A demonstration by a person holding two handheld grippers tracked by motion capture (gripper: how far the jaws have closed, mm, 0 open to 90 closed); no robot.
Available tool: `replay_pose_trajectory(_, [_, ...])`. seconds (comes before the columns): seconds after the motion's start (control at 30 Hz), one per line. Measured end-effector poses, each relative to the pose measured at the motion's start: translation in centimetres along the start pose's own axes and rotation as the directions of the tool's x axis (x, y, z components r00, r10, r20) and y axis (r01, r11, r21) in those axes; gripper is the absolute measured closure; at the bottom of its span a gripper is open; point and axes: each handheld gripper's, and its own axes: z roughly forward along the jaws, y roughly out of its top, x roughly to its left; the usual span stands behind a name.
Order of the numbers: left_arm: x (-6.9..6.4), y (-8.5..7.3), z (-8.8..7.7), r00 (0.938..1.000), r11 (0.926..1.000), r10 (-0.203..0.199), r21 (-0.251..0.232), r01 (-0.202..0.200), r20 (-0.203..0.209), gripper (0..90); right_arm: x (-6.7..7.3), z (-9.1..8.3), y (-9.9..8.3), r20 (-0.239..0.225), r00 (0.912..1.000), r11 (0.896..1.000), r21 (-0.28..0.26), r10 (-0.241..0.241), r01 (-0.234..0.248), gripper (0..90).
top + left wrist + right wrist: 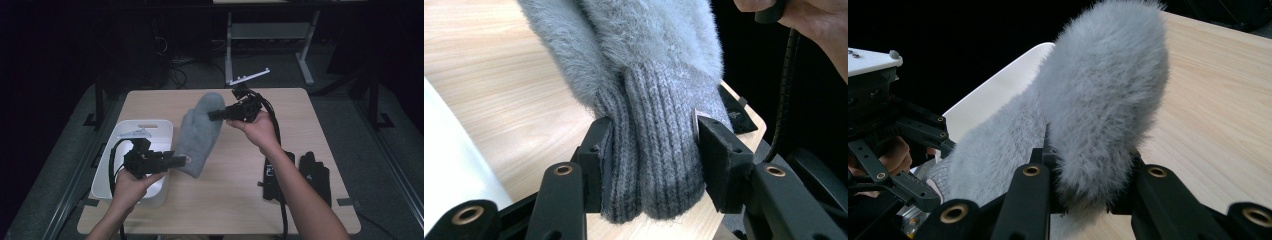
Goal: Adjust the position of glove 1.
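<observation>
Mitten (200, 132) cuff ribbing in left gripper view; high view adds black gloves (315, 172).

The mitten (644, 100) is being cut off by the top edge in the left gripper view. The black gloves (314, 172) are being partly hidden by the right forearm.

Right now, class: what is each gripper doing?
Left gripper: jaws closed on the ribbed cuff of the grey mitten.
Right gripper: jaws closed on the mitten's fluffy tip.
</observation>
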Motion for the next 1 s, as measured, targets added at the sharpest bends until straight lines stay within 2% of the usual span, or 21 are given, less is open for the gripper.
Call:
replay_pose_trajectory(0.43, [1.1, -0.5, -2.4, 0.9994, 0.9995, -0.020, -0.023, 0.019, -0.027, 51.6, 1.3, 2.2, 1.8, -0.037, 0.9992, 1.000, 0.007, -0.014, 0.014, 75.3])
replay_pose_trajectory(0.73, [2.3, -1.3, -4.0, 0.9975, 0.9987, -0.041, -0.031, 0.040, -0.057, 51.4, 2.1, 4.8, 3.0, -0.071, 0.9973, 1.000, 0.018, -0.021, 0.022, 75.3])
replay_pose_trajectory(0.77, [2.4, -1.4, -4.2, 0.9969, 0.9977, -0.055, -0.043, 0.052, -0.057, 51.4, 2.2, 4.9, 3.1, -0.073, 0.9971, 1.000, 0.019, -0.022, 0.024, 75.3])
replay_pose_trajectory(1.0, [3.1, -2.0, -5.2, 0.9954, 0.9972, -0.064, -0.043, 0.061, -0.071, 51.3, 2.6, 6.6, 3.6, -0.097, 0.9950, 0.999, 0.031, -0.026, 0.029, 75.2])
